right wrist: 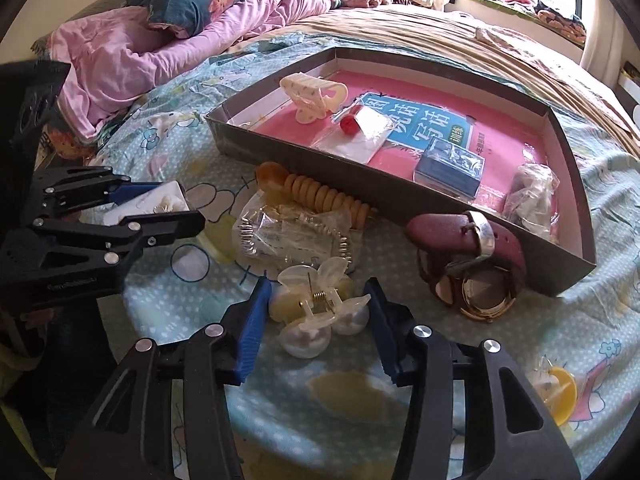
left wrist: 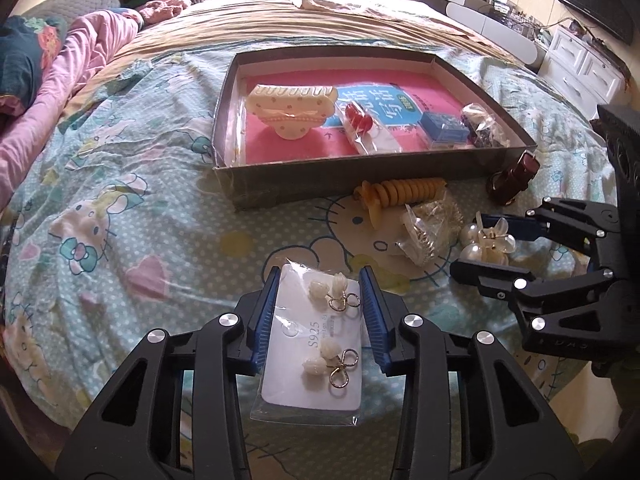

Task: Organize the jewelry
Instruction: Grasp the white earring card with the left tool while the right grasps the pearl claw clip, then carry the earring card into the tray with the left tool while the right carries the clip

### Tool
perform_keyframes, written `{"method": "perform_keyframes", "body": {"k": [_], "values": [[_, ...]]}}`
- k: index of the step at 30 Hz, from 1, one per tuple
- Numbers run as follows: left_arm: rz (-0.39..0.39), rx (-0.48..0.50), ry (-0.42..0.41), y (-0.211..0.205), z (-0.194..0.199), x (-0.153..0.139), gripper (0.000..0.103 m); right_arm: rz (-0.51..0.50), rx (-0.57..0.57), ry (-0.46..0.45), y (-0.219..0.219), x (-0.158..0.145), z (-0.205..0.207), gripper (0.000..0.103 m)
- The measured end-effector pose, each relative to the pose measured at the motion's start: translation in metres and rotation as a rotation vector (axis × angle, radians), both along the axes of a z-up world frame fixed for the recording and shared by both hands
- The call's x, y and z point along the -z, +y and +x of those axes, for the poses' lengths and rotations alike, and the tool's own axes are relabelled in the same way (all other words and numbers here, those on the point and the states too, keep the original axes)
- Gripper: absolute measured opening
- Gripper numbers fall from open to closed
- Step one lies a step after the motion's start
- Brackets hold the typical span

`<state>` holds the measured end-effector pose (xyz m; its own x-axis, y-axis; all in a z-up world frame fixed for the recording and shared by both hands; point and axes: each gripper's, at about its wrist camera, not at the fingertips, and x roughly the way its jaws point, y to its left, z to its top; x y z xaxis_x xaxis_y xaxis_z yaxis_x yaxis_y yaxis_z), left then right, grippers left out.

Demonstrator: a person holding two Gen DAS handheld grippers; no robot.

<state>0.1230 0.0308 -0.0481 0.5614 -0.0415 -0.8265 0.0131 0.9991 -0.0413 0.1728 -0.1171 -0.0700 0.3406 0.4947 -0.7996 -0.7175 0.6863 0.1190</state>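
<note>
My left gripper (left wrist: 319,276) has its blue pads on both sides of a bagged white earring card (left wrist: 314,340) with pearl earrings, lying on the bedspread. The pads touch the bag's edges. My right gripper (right wrist: 318,290) is open around a clear pearl hair claw (right wrist: 316,312), with gaps on both sides; the claw also shows in the left wrist view (left wrist: 488,242). The grey box tray (left wrist: 360,182) with a pink bottom holds a cream hair claw (left wrist: 290,110), a bagged red earring (left wrist: 360,120), a blue box (left wrist: 444,128) and a bagged dark item (left wrist: 482,126).
On the bedspread before the tray lie an orange spiral hair clip (right wrist: 320,196), a bag with a silver chain (right wrist: 292,236), a maroon-strap watch (right wrist: 476,264) and a yellow piece (right wrist: 560,392). A pink quilt (right wrist: 160,48) is piled at the far left.
</note>
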Motion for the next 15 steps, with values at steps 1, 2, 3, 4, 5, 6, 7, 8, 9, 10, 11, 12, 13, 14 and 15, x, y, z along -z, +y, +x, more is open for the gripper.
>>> {"method": "perform_keyframes", "body": {"k": [1, 2, 3, 4, 5, 6, 7, 8, 9, 10, 11, 12, 13, 14, 15], "values": [[-0.001, -0.004, -0.005, 0.001, 0.0, -0.002, 0.031, 0.009, 0.005, 0.003, -0.002, 0.0, 0.0, 0.047], [-0.001, -0.007, -0.01, 0.002, -0.001, -0.003, 0.031, 0.015, 0.009, 0.007, -0.003, 0.0, 0.0, 0.047], [0.0, -0.009, -0.013, 0.002, -0.001, -0.005, 0.031, 0.023, 0.015, 0.01, -0.005, -0.001, -0.001, 0.047], [-0.001, -0.012, -0.019, 0.004, -0.001, -0.006, 0.031, 0.027, 0.019, 0.011, -0.007, -0.002, -0.002, 0.047], [-0.003, -0.014, -0.022, 0.004, -0.002, -0.008, 0.031, 0.029, 0.021, 0.01, -0.008, -0.003, -0.003, 0.047], [-0.006, -0.016, -0.025, 0.005, -0.002, -0.009, 0.031, 0.035, 0.025, 0.008, -0.01, -0.005, -0.005, 0.047], [-0.008, -0.018, -0.028, 0.006, -0.002, -0.01, 0.031, 0.042, 0.026, 0.006, -0.012, -0.007, -0.007, 0.047], [-0.009, -0.019, -0.03, 0.007, -0.002, -0.011, 0.031, 0.05, 0.026, 0.005, -0.014, -0.01, -0.009, 0.047], [-0.009, -0.022, -0.034, 0.007, -0.003, -0.013, 0.031, 0.054, 0.027, 0.001, -0.015, -0.012, -0.01, 0.047], [-0.009, -0.024, -0.037, 0.008, -0.003, -0.014, 0.031, 0.061, 0.029, -0.003, -0.017, -0.015, -0.012, 0.047], [-0.009, -0.026, -0.041, 0.009, -0.003, -0.015, 0.031, 0.068, 0.029, -0.006, -0.019, -0.018, -0.013, 0.047], [-0.011, -0.028, -0.045, 0.009, -0.003, -0.016, 0.031, 0.077, 0.03, -0.009, -0.02, -0.021, -0.014, 0.047], [-0.013, -0.03, -0.048, 0.01, -0.004, -0.018, 0.031, 0.086, 0.029, -0.012, -0.021, -0.025, -0.016, 0.047], [-0.016, -0.032, -0.054, 0.011, -0.004, -0.02, 0.031, 0.097, 0.027, -0.016, -0.023, -0.029, -0.018, 0.047], [-0.017, -0.033, -0.059, 0.011, -0.005, -0.022, 0.031, 0.103, 0.025, -0.022, -0.023, -0.033, -0.02, 0.047]]}}
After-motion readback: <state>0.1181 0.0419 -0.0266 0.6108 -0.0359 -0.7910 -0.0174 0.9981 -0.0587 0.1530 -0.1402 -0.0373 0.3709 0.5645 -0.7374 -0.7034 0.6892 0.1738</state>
